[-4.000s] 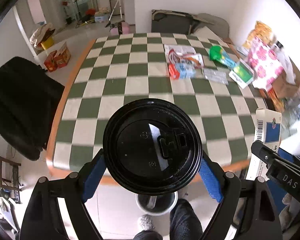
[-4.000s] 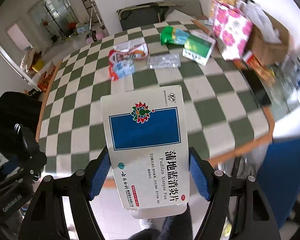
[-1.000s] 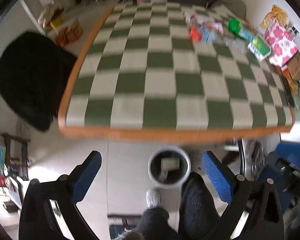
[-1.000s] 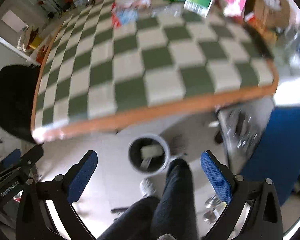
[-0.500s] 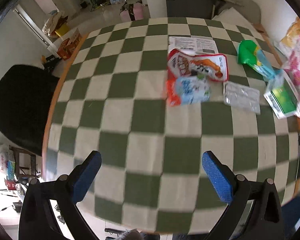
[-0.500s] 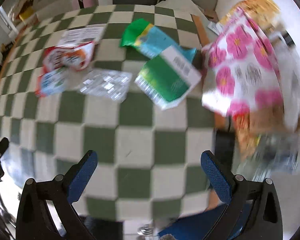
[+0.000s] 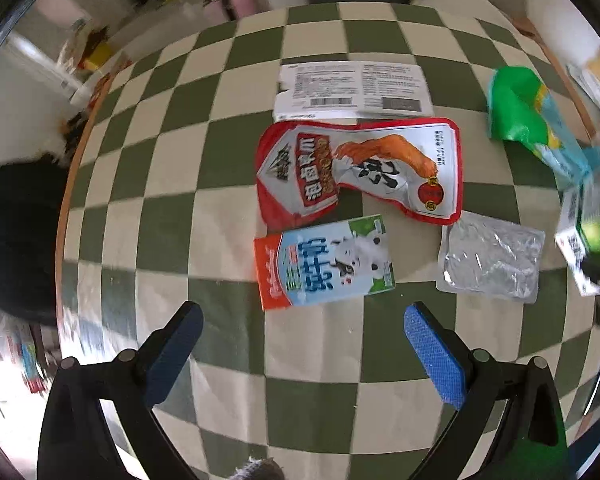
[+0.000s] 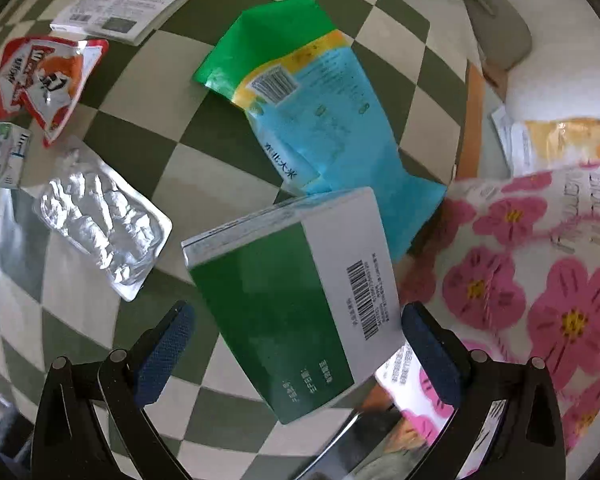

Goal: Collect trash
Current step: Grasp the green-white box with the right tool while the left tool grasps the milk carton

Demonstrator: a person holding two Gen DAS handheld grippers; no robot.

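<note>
Hovering wide, empty: left hand-held gripper [image 7: 302,338] over checkered tabletop [image 7: 172,216], milk carton [image 7: 326,262] just above its fingertips, mid-frame. Right hand-held gripper [image 8: 296,336] spread wide, green box [image 8: 296,300] between pads, contact unclear. Foil pouch [image 8: 100,216] left.

each gripper is a black plastic frame with two angled fingers. the left gripper [image 7: 302,352] carries blue textured pads [image 7: 434,358] on the inner finger faces, with round silver screws at the joints. the right gripper [image 8: 296,350] matches, its pads [image 8: 164,354] darker blue.
</note>
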